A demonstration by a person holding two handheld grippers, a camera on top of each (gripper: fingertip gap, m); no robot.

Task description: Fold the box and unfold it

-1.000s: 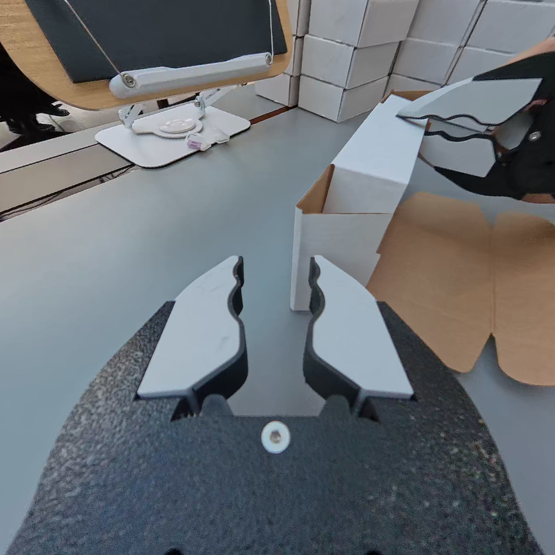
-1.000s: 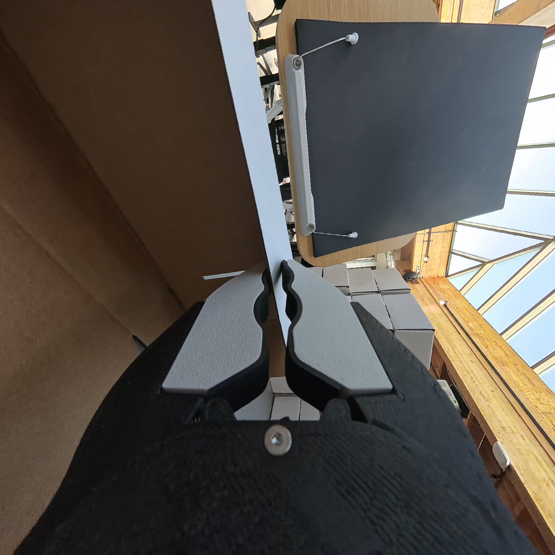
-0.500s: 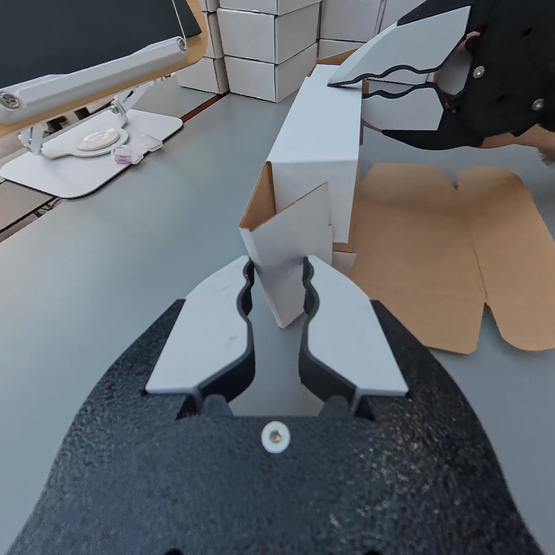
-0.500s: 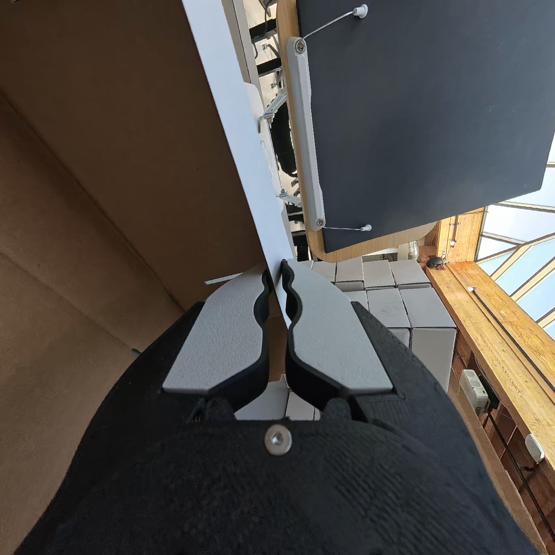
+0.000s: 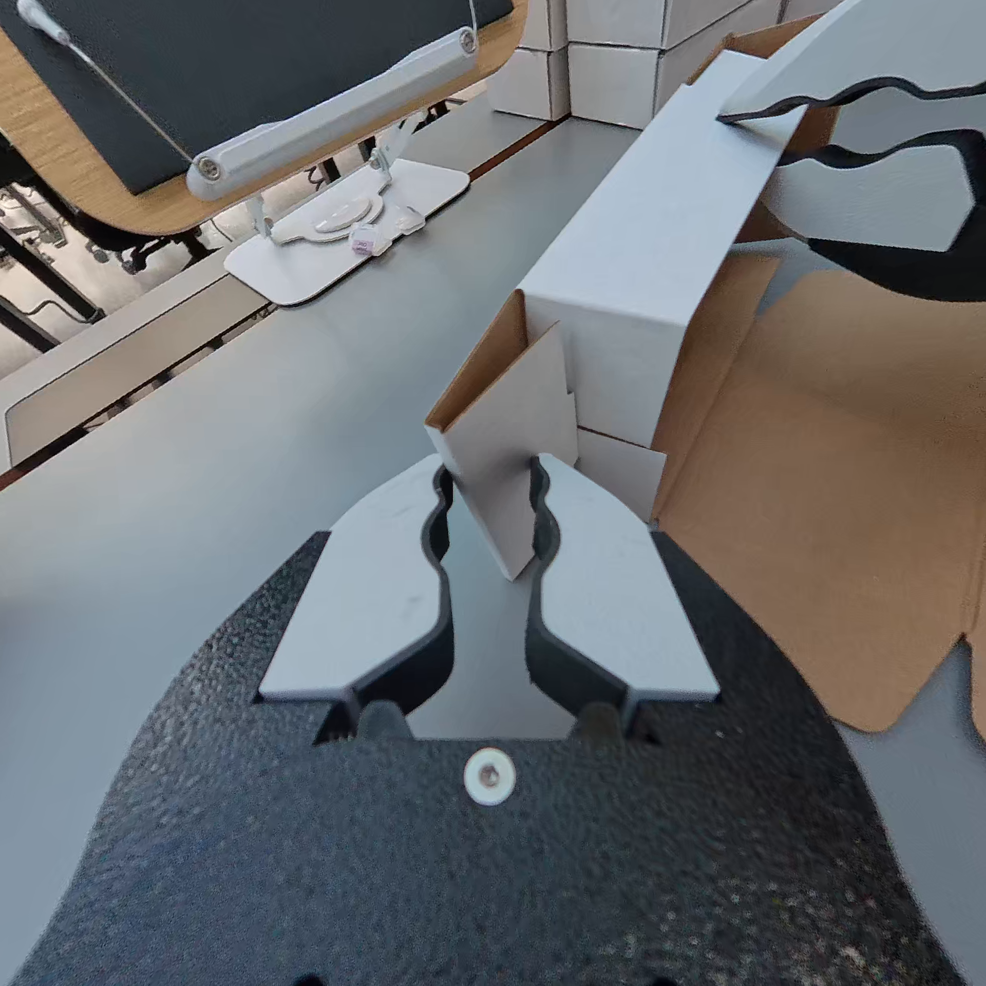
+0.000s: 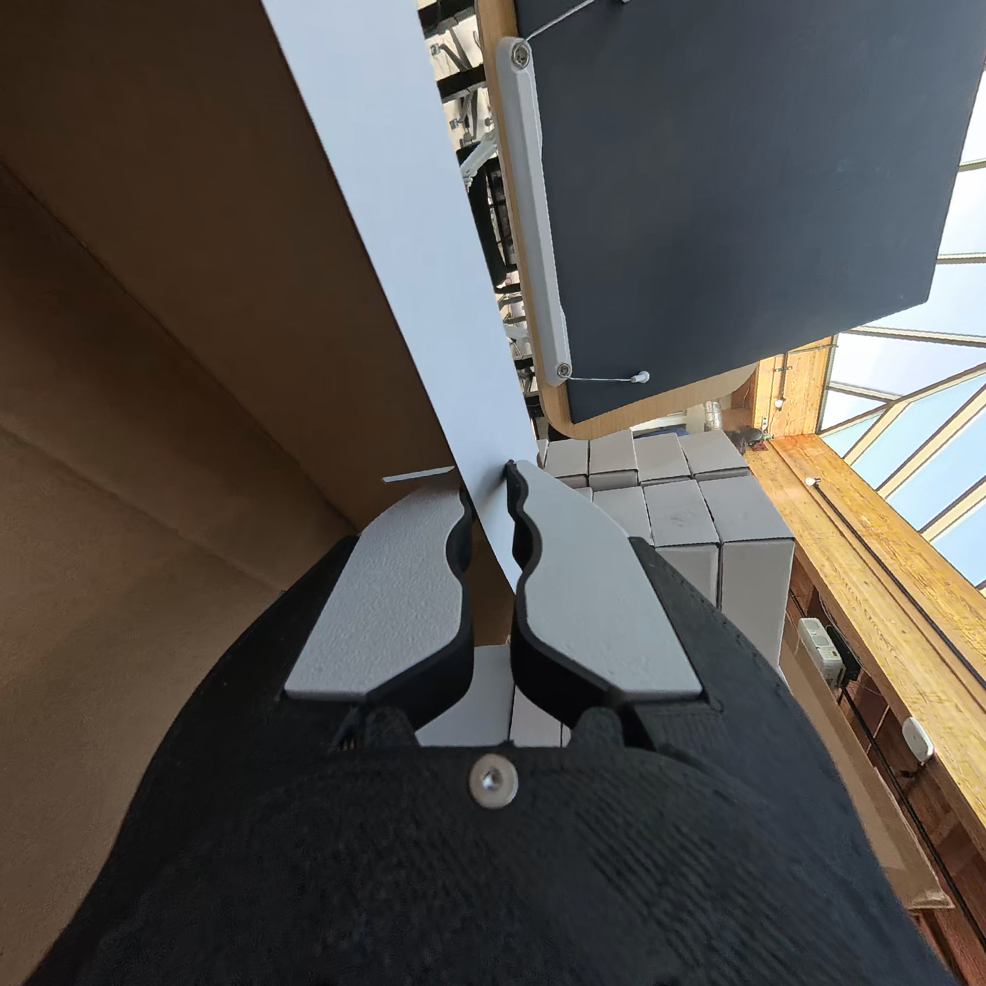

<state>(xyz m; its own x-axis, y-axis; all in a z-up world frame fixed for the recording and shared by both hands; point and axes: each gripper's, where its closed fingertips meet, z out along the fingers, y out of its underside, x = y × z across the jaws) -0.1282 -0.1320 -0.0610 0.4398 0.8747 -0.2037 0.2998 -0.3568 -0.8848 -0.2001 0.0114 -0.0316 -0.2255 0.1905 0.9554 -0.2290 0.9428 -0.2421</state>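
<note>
The box is white outside and brown inside. Its long white wall (image 5: 640, 240) stands up from the brown panel (image 5: 800, 453) that lies flat on the grey table (image 5: 213, 427). My left gripper (image 5: 491, 475) is open, and the box's white end flap (image 5: 501, 459) stands slanted between its jaws. My right gripper (image 6: 488, 480) is shut on the far top edge of the white wall (image 6: 416, 267), with the brown inside (image 6: 160, 320) to its left. It also shows in the left wrist view (image 5: 757, 133) at the top right.
A stack of folded white boxes (image 5: 603, 69) stands at the back of the table, also in the right wrist view (image 6: 693, 507). A dark board on a wooden backing (image 5: 240, 69) leans on a white stand (image 5: 347, 224) at the back left.
My left gripper has moved forward to the box, so the end flap now sits between its jaws, which have narrowed a little. The right gripper has kept its hold on the wall.
</note>
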